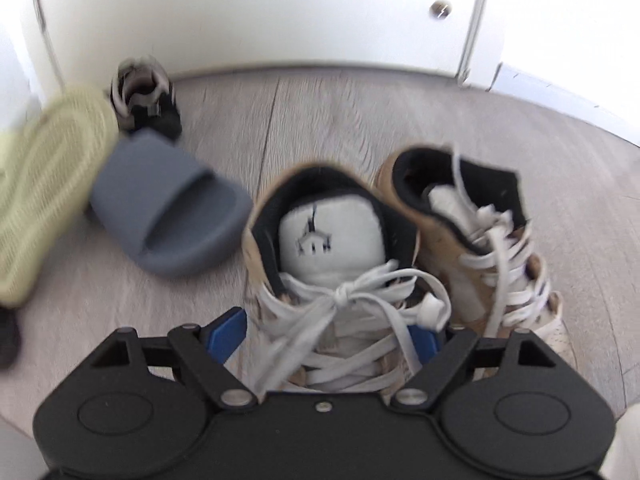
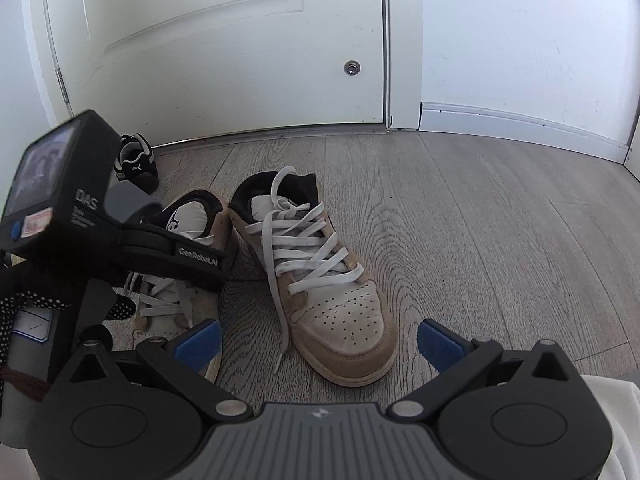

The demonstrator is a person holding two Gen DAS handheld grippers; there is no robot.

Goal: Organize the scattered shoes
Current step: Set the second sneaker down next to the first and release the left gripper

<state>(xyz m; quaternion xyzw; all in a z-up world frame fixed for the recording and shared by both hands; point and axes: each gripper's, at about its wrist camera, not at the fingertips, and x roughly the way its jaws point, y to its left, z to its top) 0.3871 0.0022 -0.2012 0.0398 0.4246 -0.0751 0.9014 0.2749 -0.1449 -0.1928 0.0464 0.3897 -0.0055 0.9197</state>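
Note:
Two tan and white sneakers stand side by side on the floor. My left gripper (image 1: 328,336) has its blue pads on both sides of the left sneaker (image 1: 328,240) at the laces, gripping it; this sneaker shows partly hidden in the right wrist view (image 2: 192,220). The matching right sneaker (image 1: 492,240) stands just beside it, in full view from the right wrist (image 2: 316,276). My right gripper (image 2: 320,340) is open and empty, its pads either side of that sneaker's toe, a little short of it.
A grey slide (image 1: 168,208), a pale green shoe sole up (image 1: 44,168) and a black and white sneaker (image 1: 144,96) lie at the left near the white door (image 2: 224,48). The wall and baseboard (image 2: 520,124) run at the right. Grey wood floor (image 2: 500,240).

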